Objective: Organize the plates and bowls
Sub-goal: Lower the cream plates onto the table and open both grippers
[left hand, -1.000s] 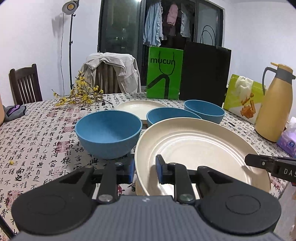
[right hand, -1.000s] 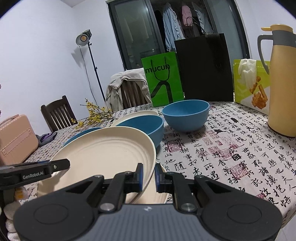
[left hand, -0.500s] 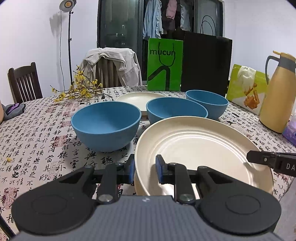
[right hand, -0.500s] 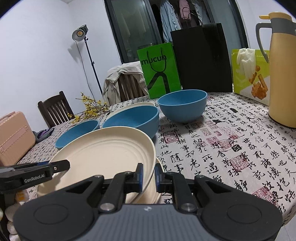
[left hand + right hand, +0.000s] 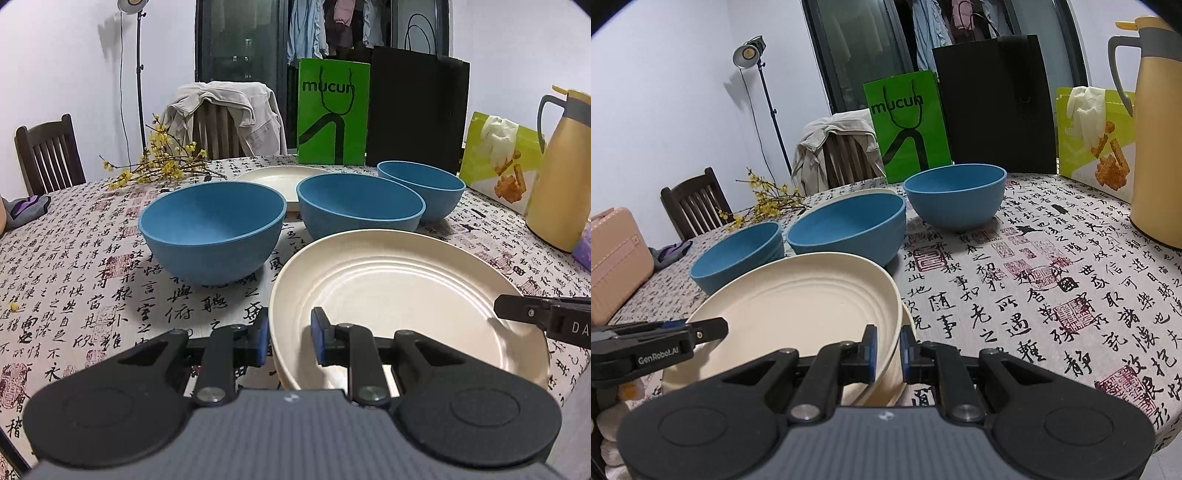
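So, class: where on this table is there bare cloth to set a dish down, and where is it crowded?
Free: the tablecloth between the cream plate, the right-hand blue bowl and the gold thermos jug. Crowded: around the other two blue bowls.

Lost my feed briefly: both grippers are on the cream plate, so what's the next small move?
Probably keep lowering the cream plate level onto the plate beneath, then let go. The left hand-held gripper and right hand-held gripper each pinch its rim, and it sits just above that plate.

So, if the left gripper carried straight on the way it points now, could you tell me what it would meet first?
The left gripper already grips the near rim of the cream plate. Pushed straight on, the plate would probably hit the middle blue bowl first, though depth is unclear.
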